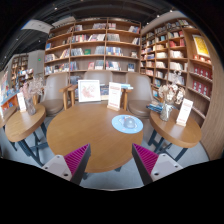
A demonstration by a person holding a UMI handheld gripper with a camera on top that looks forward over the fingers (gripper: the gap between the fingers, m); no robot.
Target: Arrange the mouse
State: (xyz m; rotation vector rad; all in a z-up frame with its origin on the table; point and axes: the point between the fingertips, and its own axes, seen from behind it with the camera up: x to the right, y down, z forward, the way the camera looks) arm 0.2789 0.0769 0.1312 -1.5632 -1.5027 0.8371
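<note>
I am holding my gripper point(111, 160) well above the round wooden table point(80, 135), its two pink-padded fingers spread wide with nothing between them, probably so I can look over the whole tabletop before going down for anything. I am finding no mouse that I can make out; the only likely spot is the pale round mat point(127, 123) lying flat beyond the fingers, towards the table's far side, which could be where a mouse belongs. Further out, chairs point(139, 92) and upright display signs point(89, 91) are ringing the table, with bookshelves point(93, 46) lining the walls behind.
</note>
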